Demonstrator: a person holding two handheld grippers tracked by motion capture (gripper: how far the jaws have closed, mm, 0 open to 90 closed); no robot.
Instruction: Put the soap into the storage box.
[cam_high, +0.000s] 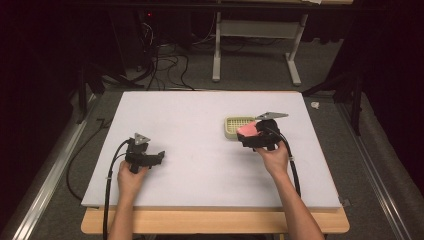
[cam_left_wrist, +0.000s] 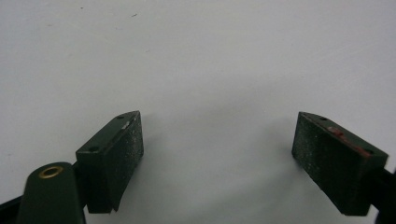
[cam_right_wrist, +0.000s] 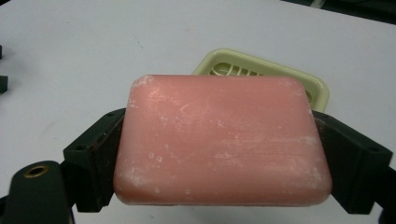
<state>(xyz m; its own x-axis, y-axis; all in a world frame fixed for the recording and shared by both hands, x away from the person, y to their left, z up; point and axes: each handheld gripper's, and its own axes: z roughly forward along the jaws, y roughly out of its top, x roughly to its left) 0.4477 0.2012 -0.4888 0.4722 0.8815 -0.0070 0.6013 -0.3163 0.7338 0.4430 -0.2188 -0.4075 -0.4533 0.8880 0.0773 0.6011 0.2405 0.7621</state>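
A pink bar of soap (cam_right_wrist: 222, 140) sits clamped between the jaws of my right gripper (cam_right_wrist: 219, 158), one black pad on each short side. Just beyond it lies a pale yellow slatted soap dish (cam_right_wrist: 261, 70) on the white table. From above, the soap (cam_high: 246, 129) hangs at the near right edge of the dish (cam_high: 234, 126), with the right gripper (cam_high: 252, 136) behind it. My left gripper (cam_high: 159, 156) rests low at the table's left, jaws wide apart, and its own view shows bare white surface between its fingertips (cam_left_wrist: 217, 149).
The white table top (cam_high: 200, 165) spreads between the two hands. A wooden board edge (cam_high: 215, 220) runs along the near side. Cables and a grey table frame (cam_high: 255, 30) stand on the floor beyond the far edge.
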